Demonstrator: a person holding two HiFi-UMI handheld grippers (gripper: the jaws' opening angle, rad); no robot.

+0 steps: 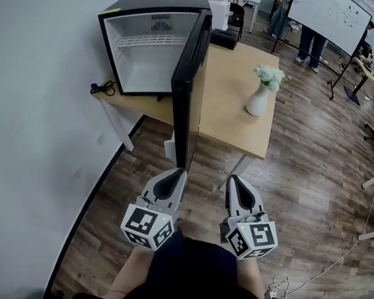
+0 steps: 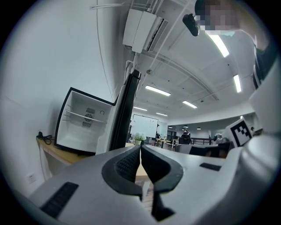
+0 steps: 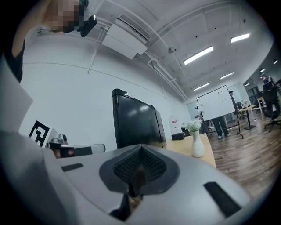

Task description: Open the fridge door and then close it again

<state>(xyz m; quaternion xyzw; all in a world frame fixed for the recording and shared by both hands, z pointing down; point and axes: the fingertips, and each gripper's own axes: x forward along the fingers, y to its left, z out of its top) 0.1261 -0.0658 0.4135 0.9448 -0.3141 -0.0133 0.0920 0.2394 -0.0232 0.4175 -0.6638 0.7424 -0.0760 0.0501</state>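
The fridge door (image 1: 191, 93) stands wide open, so only closing remains. The left gripper (image 1: 178, 172) and right gripper (image 1: 235, 180) are pressed together and empty.

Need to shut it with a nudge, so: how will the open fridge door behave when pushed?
The door looks like a rigid hinged slab, so it should probably swing as one piece, not flex. The fridge is small and empty, likely light; a hard shove might slide it on the table.
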